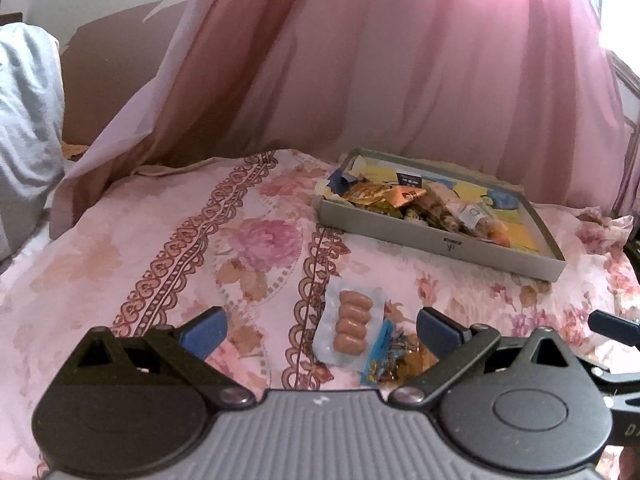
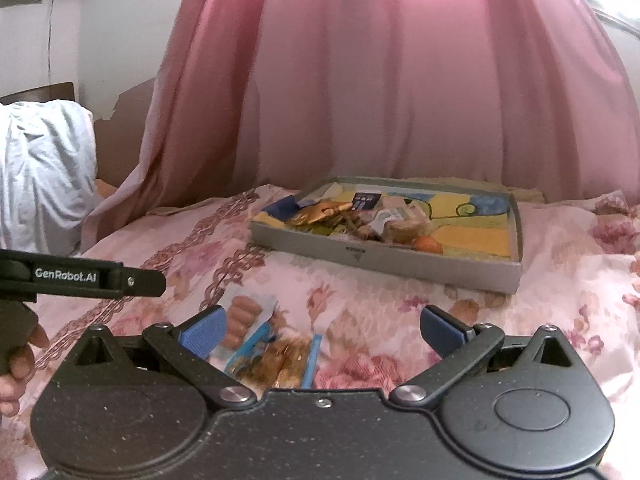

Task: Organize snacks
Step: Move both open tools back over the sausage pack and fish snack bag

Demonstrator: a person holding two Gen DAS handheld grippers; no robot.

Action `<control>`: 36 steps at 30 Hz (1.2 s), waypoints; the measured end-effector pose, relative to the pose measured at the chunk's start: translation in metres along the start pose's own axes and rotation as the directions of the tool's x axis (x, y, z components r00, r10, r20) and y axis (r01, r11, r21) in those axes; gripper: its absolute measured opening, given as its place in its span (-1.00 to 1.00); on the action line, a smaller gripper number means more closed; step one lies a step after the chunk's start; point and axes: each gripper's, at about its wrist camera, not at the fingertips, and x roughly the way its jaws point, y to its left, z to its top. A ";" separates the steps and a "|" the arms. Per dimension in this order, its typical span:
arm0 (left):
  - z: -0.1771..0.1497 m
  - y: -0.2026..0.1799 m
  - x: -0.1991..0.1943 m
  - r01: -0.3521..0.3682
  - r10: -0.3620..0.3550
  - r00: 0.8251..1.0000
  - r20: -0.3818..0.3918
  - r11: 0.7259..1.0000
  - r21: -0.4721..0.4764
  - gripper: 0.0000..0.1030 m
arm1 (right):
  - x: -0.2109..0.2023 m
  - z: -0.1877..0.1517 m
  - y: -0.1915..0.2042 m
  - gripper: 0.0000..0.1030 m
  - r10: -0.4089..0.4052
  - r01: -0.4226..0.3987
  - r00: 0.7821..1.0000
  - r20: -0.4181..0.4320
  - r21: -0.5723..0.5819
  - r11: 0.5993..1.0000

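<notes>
1. The sausage pack (image 1: 347,326) lies flat on the bed (image 1: 160,256), its long axis running from the near edge away toward the curtain (image 1: 360,80); the four sausages lie crosswise, stacked along that axis.
2. The blue-edged snack packet (image 1: 394,354) lies just beside it on the right, tilted slightly, touching or overlapping the pack's edge.
3. The left claw (image 1: 320,330) is released, jaws wide apart, holding nothing; both packs lie between its fingers.
4. The right claw (image 2: 322,330) is likewise released and bare; the packet (image 2: 276,360) sits toward its left finger.
5. The grey tray (image 1: 516,258) with more snacks rests toward the bed's far right side.
</notes>
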 end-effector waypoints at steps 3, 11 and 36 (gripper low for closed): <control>-0.009 -0.002 -0.003 -0.003 0.003 1.000 -0.003 1.000 -0.002 0.99 | -0.008 -0.008 0.001 0.99 0.014 -0.014 1.000 -0.009 0.001 1.000; -0.035 -0.004 0.000 -0.003 0.003 0.999 -0.034 1.000 0.000 0.99 | -0.013 -0.031 0.003 0.98 0.030 -0.031 0.998 -0.059 -0.009 0.999; -0.034 -0.003 -0.009 -0.054 0.055 0.997 -0.057 0.998 0.012 0.99 | 0.001 -0.035 -0.003 0.98 0.038 -0.034 0.991 -0.126 0.032 0.999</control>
